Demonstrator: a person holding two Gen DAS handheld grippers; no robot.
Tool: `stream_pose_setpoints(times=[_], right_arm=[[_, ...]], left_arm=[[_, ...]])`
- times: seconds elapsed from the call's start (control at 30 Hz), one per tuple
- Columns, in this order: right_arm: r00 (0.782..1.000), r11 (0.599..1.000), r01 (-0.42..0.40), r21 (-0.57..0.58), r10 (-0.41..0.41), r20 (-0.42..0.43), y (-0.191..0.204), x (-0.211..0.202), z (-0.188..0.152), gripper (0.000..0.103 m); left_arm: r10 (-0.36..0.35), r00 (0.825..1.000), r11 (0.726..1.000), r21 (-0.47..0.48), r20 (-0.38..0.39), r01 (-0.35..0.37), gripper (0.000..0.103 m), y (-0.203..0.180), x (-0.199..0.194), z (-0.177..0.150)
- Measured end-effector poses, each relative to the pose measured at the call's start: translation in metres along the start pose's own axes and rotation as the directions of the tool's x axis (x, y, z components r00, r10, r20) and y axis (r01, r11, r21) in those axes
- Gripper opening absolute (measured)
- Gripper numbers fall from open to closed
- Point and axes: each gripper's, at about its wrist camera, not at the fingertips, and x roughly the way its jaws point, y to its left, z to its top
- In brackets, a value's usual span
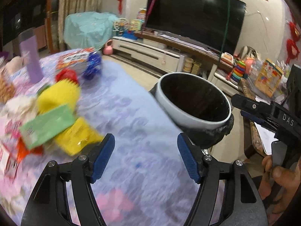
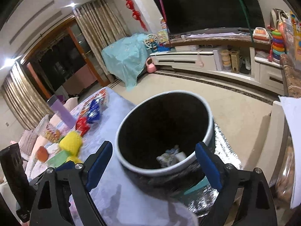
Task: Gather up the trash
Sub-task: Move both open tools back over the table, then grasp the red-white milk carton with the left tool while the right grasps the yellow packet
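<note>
A black bin with a white rim (image 1: 195, 101) stands at the table's right edge; the right wrist view (image 2: 163, 131) looks down into it and shows crumpled pale trash (image 2: 170, 157) at its bottom. My left gripper (image 1: 145, 154) is open and empty above the lilac tablecloth (image 1: 120, 113), left of the bin. My right gripper (image 2: 154, 165) is open and empty, its jaws spread over the bin's near rim. A heap of wrappers lies at the table's left: a yellow pack (image 1: 56, 96), a green packet (image 1: 47, 126), a red item (image 1: 66, 75) and a blue wrapper (image 1: 93, 66).
A purple box (image 1: 32, 60) and snack packs stand on the table's far left. A TV (image 1: 193, 15) on a white cabinet (image 1: 146, 52) fills the back wall, with toys (image 1: 239, 69) to its right. Tiled floor (image 2: 216, 101) lies beyond the bin.
</note>
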Motion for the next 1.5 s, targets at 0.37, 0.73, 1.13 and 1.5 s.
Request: stream_pose_setpoints(times=[0.37,0.73,1.13,1.5], right_arm=[[0.994,0.995,-0.096,-0.021,0.095,-0.049,0.039,0.003,-0.039,0.092],[0.977,0.978,-0.189,-0.084,0.179,-0.117,0.087,0.019,-0.060,0.092],[0.953,0.944,-0.266,-0.195,0.227,-0.202,0.143,0.050,-0.083,0.095],[0.938,0.921,-0.299,-0.248,0.236,-0.254,0.169,0.087,-0.077,0.095]], left_arm=[[0.071,0.997,0.987,-0.142,0.005,-0.070,0.070,0.068,-0.042,-0.042],[0.178,0.984,0.949,-0.262,-0.009,-0.174,0.070,0.131,-0.067,-0.070],[0.294,0.953,0.865,-0.404,-0.072,-0.298,0.079,0.194,-0.073,-0.083],[0.378,0.914,0.810,-0.425,-0.147,-0.403,0.088,0.219,-0.041,-0.058]])
